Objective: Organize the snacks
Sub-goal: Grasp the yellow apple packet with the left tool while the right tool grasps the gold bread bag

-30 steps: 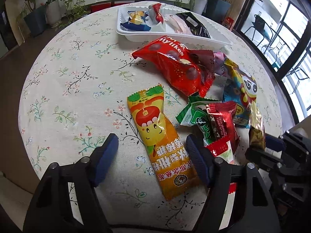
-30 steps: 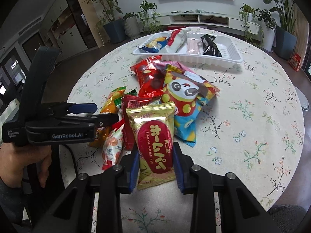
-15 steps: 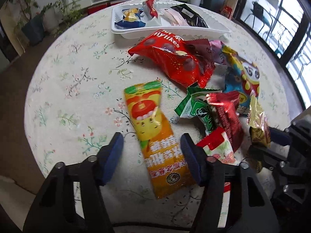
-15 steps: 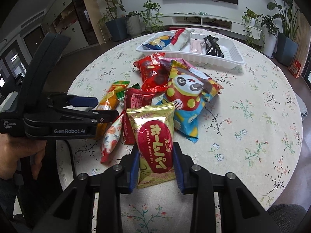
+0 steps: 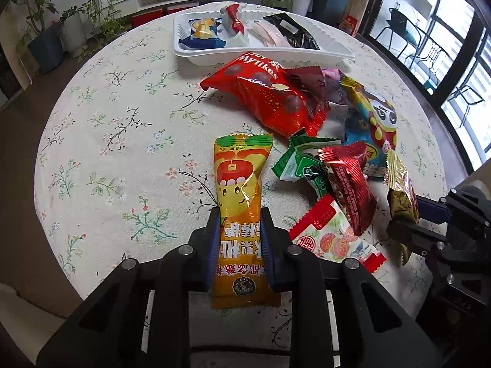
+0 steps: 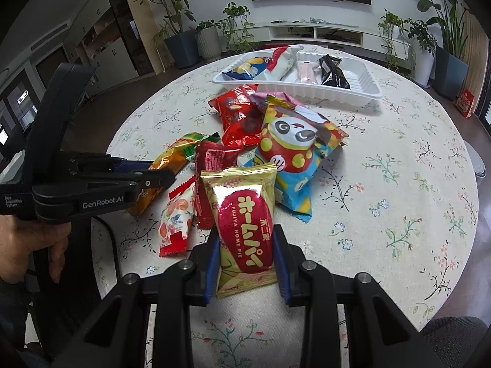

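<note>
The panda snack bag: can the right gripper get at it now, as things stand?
Probably not yet. The right gripper is shut on the gold pie packet, so its fingers are occupied. The panda snack bag lies just beyond, uncovered on top, so the way itself seems free.

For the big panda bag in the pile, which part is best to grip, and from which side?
Probably grip the panda bag at its free blue bottom corner, nearest the right claw, coming from the open table on its right. That edge lies flat and uncovered, while its top end rests on the pink packet and its left side meets the pile.
</note>
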`<state>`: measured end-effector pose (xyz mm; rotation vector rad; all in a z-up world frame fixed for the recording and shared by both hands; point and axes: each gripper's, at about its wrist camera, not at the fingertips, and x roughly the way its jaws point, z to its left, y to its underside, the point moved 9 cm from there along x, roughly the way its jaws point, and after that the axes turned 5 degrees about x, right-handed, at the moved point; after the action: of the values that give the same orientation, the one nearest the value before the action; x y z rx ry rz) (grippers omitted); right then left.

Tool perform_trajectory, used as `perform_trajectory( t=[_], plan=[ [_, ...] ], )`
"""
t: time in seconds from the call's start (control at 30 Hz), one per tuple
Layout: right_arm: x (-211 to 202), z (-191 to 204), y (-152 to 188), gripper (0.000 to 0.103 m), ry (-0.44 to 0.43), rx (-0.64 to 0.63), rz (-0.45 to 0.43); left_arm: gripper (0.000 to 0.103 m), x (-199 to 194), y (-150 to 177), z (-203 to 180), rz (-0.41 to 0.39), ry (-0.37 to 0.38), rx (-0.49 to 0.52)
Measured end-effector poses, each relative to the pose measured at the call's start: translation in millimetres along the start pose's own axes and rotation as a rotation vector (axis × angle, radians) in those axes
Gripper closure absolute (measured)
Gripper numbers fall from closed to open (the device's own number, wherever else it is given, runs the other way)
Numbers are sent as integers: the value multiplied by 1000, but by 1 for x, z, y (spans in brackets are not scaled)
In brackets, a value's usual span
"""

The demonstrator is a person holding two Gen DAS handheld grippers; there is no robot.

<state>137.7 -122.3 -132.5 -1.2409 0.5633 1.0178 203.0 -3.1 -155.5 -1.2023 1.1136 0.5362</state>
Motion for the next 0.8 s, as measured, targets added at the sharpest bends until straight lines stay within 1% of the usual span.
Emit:
perform_trajectory(
  t=[0.2, 0.4, 0.47, 0.67, 0.8],
  plan=[
    [-8, -2, 0, 69, -30, 42, -5, 82, -13, 7, 3, -27, 76, -47],
    [-17, -5, -4, 69, -65, 95, -14, 82, -32, 8, 9, -73, 172, -122],
    [-21, -8, -5, 69, -80, 116, -18, 82, -38, 8, 13, -89, 190, -140],
    [-29, -26, -13, 69, -86, 182, -33, 82, -51, 3, 26, -141, 255, -207],
    [-32, -37, -16, 69, -80, 213, -36, 82, -54, 1, 26, -154, 281, -216]
  ],
)
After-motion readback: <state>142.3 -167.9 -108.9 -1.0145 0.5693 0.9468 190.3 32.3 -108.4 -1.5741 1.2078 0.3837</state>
